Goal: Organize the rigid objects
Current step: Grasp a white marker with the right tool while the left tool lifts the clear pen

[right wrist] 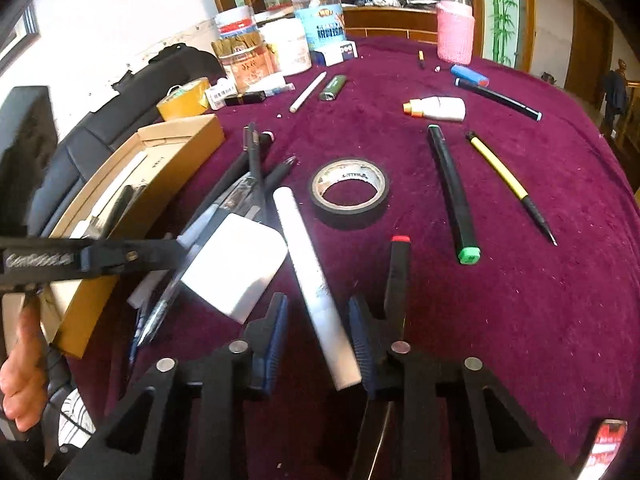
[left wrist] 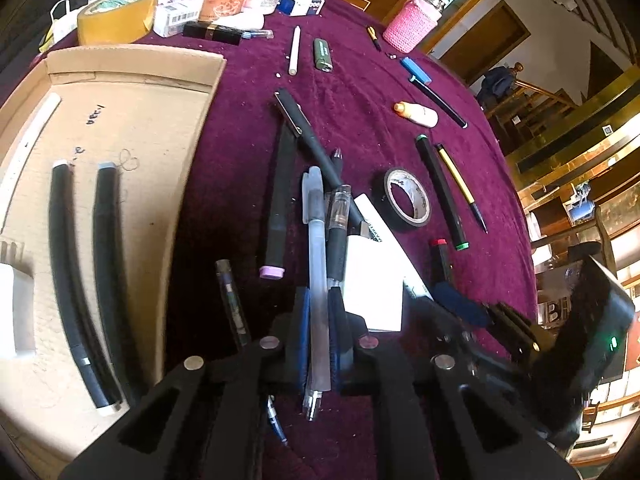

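Observation:
In the left wrist view my left gripper [left wrist: 319, 314] is shut on a translucent white pen [left wrist: 318, 248], which runs up between the blue pads over a heap of black pens [left wrist: 320, 160]. To its left lies an open cardboard box [left wrist: 132, 120] holding two black markers [left wrist: 104, 272] and a white one. In the right wrist view my right gripper [right wrist: 318, 334] stands open around a white marker [right wrist: 308, 264]. That marker slants on the purple cloth, with a gap on its left side. A white charger block [right wrist: 236, 268] sits just to its left.
A black tape roll [right wrist: 350, 192], a red-capped marker [right wrist: 398, 276], a green-capped marker [right wrist: 454, 196] and a yellow pen [right wrist: 508, 180] lie ahead and to the right. Jars [right wrist: 244, 56], yellow tape [right wrist: 184, 98] and a pink cup [right wrist: 455, 32] line the far edge. A hand [right wrist: 20, 380] shows at the lower left.

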